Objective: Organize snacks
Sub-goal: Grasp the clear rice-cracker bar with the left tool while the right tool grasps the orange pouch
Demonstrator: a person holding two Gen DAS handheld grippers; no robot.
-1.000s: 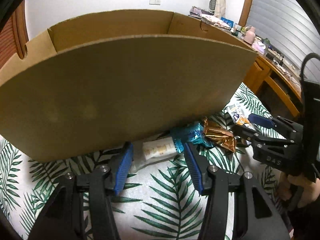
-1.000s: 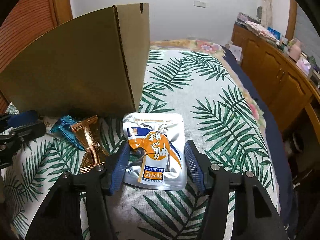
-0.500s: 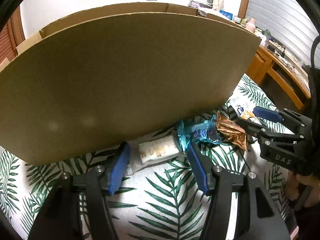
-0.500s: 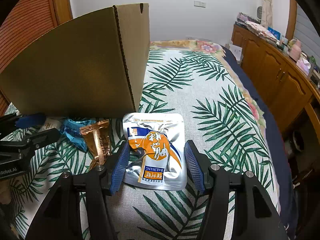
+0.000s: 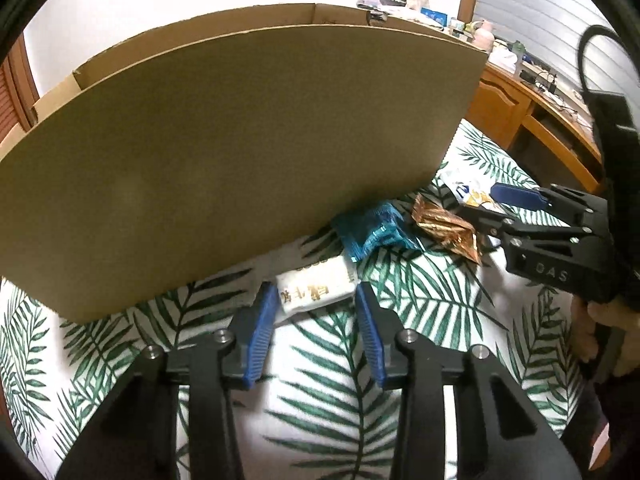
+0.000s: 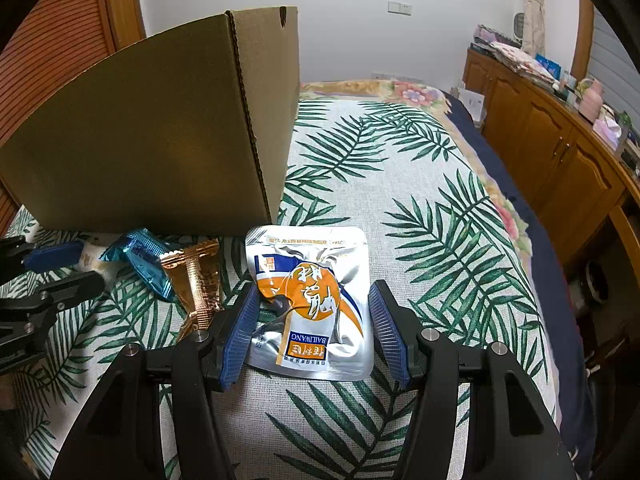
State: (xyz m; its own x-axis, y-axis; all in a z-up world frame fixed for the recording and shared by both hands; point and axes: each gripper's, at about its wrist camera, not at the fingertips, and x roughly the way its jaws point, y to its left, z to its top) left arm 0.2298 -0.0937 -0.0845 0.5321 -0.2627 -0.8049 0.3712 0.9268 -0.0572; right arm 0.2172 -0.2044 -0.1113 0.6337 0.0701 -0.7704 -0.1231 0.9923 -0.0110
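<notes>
A large cardboard box (image 5: 224, 152) stands on a leaf-print bedspread; it also shows in the right wrist view (image 6: 160, 140). In front of it lie a white snack bar (image 5: 316, 290), a blue wrapper (image 5: 372, 230) and a copper wrapper (image 5: 446, 226). My left gripper (image 5: 316, 320) is open, its fingers on either side of the white bar. My right gripper (image 6: 312, 324) is open around a silver and orange pouch (image 6: 314, 292), which lies flat. The blue wrapper (image 6: 142, 258) and copper wrapper (image 6: 198, 280) lie left of the pouch.
The right gripper (image 5: 520, 216) shows at the right of the left wrist view, and the left gripper (image 6: 52, 268) at the left of the right wrist view. A wooden cabinet (image 6: 560, 152) with clutter on top runs along the right. The bedspread (image 6: 400, 160) stretches beyond the box.
My left gripper has moved closer to the white bar and its fingers have narrowed around it. The right gripper and the pouch have stayed still.
</notes>
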